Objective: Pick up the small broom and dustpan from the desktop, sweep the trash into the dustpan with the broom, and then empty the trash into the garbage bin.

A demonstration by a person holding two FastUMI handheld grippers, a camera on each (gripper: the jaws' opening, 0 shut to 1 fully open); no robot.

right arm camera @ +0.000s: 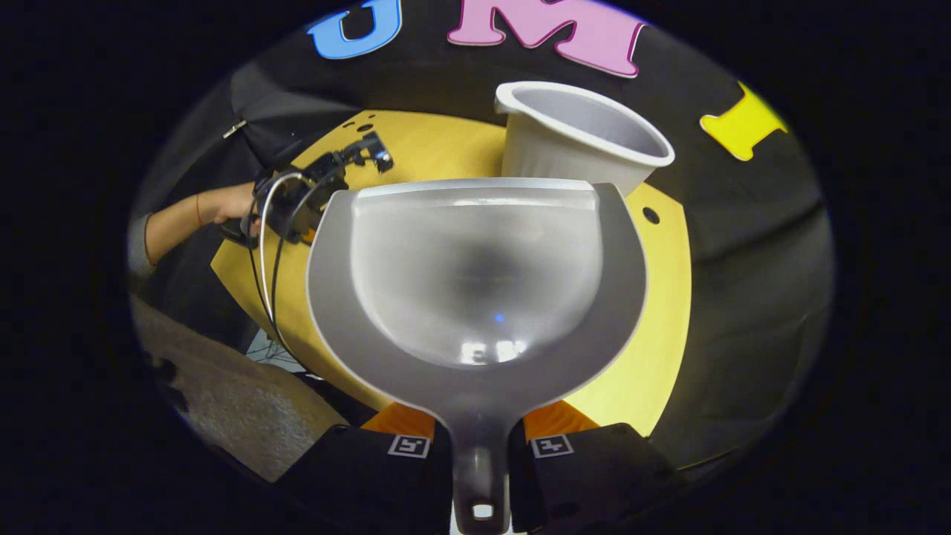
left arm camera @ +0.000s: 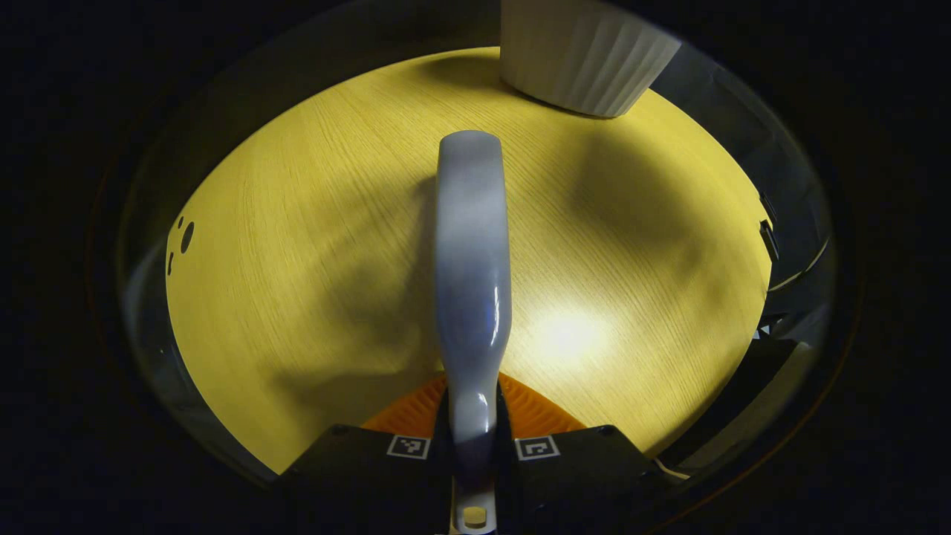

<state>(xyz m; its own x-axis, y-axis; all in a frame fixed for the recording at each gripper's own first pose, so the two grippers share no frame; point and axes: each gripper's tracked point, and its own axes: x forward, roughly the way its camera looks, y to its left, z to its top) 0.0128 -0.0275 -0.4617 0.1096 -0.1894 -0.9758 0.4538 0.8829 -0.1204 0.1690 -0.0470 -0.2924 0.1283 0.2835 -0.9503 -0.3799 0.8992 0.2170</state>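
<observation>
- Plainly, we hold the dustpan (right arm camera: 475,282) by its handle, the right gripper (right arm camera: 479,446) with its fingers clamped on the narrow neck; the pan juts straight out ahead of us, raised above the table (right arm camera: 661,312), its hollow facing the camera and bare of trash as far as we can see.
- Its front lip points at the garbage bin (right arm camera: 579,137), which stands near the far edge of the table; we judge this lines the pan up for tipping, or that the tipping is already done; we cannot tell which.
- In the left gripper view we hold the small broom (left arm camera: 472,253) by its handle, the left gripper (left arm camera: 473,448) with its fingers pressed on either side of the lower end; the handle lies low over the table (left arm camera: 297,282), kept clear of the bin (left arm camera: 583,52) at the far edge.
- In the right gripper view the left gripper (right arm camera: 312,193) and a hand (right arm camera: 230,204) wait by the table's left edge, well apart from the pan; we judge the broom is parked there to stay out of the way.
</observation>
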